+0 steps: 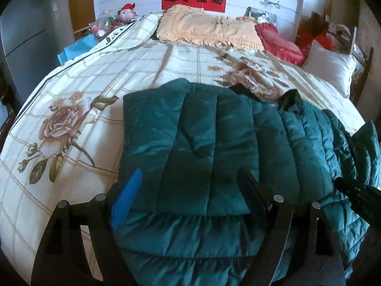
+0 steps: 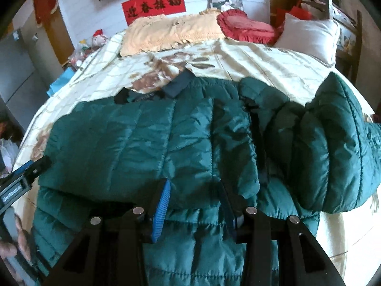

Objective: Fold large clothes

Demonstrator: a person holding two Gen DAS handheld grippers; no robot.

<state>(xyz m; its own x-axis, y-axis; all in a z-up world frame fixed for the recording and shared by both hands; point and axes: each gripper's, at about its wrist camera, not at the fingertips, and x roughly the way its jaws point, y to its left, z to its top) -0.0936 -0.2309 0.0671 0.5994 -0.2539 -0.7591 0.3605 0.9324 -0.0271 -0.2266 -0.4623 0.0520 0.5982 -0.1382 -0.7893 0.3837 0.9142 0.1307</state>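
Left gripper spread wide and right gripper narrower, both empty over the jacket near the bed's near edge. One side folded inward; bare quilt beyond, then pillows.

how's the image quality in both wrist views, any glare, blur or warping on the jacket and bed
Left wrist view: strong fisheye bends the bed edges into a curve, dark vignette at the corners, and soft sheen on the green jacket. Right wrist view: same warping, the white pillow looks nearly blown out, and the wall banner is slightly soft; the jacket shows patchy highlights and shadowed creases.
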